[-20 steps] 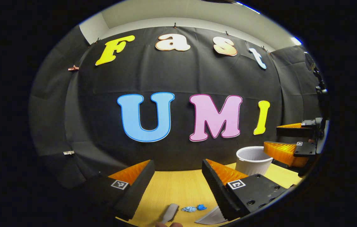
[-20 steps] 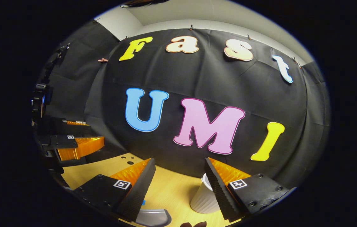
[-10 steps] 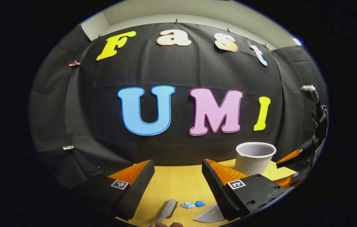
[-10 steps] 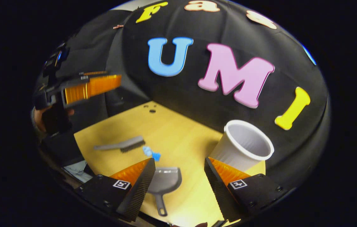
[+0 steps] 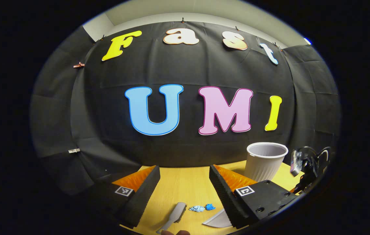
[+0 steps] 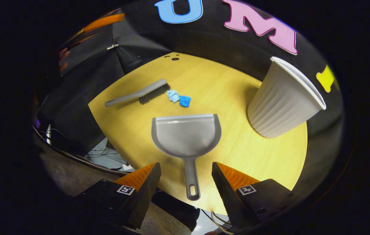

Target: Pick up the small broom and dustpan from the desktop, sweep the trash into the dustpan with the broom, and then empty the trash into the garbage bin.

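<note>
Dustpan (image 6: 186,133) lies flat on the round wooden table (image 6: 269,153), its handle pointing back between the wide-open fingers of our right gripper (image 6: 186,182), which hangs above it and holds nothing. Our left gripper (image 5: 185,191) is spread just as wide and empty, looking low across the tabletop at the broom (image 5: 173,217), the blue scraps of trash (image 5: 201,207) and a corner of the dustpan. In the right gripper view the broom lies to the left with its bristles just beside the scraps, which sit near the dustpan's open lip. We judge the main risk is a grab that catches only the thin handle tip near the table's edge, letting the pan swing or slide off. A careless sweep could also flick the light scraps away, or an elbow could tip the white bin (image 6: 282,101) standing to the right. Black cloth (image 5: 185,71) walls the booth behind the table.
</note>
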Demonstrator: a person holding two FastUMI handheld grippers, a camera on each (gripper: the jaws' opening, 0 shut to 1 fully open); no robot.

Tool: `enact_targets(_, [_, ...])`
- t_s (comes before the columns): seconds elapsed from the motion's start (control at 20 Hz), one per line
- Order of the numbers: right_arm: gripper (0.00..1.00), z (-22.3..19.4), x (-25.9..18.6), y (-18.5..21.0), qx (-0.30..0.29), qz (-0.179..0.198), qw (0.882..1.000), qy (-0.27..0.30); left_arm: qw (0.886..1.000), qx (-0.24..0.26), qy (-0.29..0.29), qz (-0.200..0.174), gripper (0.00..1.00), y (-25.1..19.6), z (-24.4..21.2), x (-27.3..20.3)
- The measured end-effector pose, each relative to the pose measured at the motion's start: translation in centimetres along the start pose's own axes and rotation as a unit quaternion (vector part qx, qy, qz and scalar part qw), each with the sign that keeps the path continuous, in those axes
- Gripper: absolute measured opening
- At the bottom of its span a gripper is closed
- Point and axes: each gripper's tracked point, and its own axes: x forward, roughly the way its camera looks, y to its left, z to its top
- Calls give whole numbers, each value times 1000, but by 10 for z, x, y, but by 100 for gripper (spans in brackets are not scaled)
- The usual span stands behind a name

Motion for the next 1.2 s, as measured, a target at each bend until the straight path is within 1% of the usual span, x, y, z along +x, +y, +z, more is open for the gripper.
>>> enact_targets(0.15, [98, -16, 41, -7, -4, -9, 1000, 25, 1000, 4, 11, 4, 98, 2, -9, -4])
enact_targets(0.25, [98, -23, 66, -5, 1, -5, 999, 39, 1000, 7, 17, 5, 98, 3, -13, -7])
enact_targets(0.4, [98, -36, 92, -3, 9, 3, 998, 68, 1000, 6, 25, 9, 98, 7, -20, -11])
enact_targets(0.6, [96, -34, 112, -5, -8, -7, 997, 74, 999, 5, 30, 16, 98, 12, -24, -12])
enact_targets(0.8, [94, -30, 126, -1, 5, -4, 997, 75, 999, 0, 37, 19, 98, 15, -31, -9])
enact_targets(0.85, [90, -29, 129, -2, 8, -7, 997, 72, 999, 0, 40, 18, 97, 15, -33, -9])
enact_targets(0.9, [87, -28, 131, 1, 13, -1, 997, 70, 999, 2, 42, 17, 98, 14, -36, -9])
enact_targets(0.95, [80, -26, 134, 4, 22, 3, 998, 67, 999, 5, 44, 14, 98, 15, -38, -9])
enact_targets(1.1, [46, -23, 138, 2, 9, 9, 998, 66, 998, 16, 62, 3, 98, 18, -54, -4])
enact_targets(1.15, [40, -21, 134, 2, 1, 14, 998, 68, 997, 17, 74, -3, 98, 19, -63, -3])
enact_targets(1.2, [39, -23, 134, 1, -1, 16, 997, 70, 996, 14, 87, -9, 98, 20, -74, -2])
